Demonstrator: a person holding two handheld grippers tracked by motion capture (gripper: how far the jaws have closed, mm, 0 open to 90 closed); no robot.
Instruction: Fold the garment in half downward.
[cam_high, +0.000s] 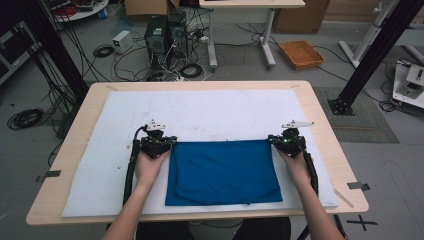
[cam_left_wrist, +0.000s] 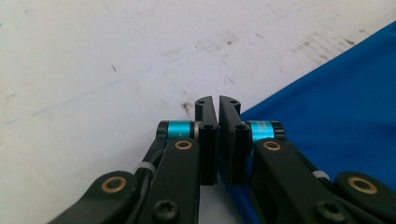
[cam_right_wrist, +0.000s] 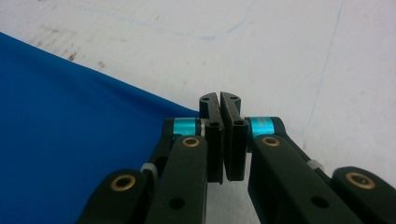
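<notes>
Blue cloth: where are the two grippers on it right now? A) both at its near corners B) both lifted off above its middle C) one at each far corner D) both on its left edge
C: the left gripper and right gripper sit at the far corners of the blue cloth, jaws shut on its edge.

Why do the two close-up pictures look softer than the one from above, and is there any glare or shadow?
High view: even room light, no glare, faint shadows beside the blue cloth. Left gripper view: the near black jaws of the left gripper sharp enough, the white mat beyond soft and washed out. Right gripper view: likewise, the right gripper crisp, mat pale and bright.
</notes>
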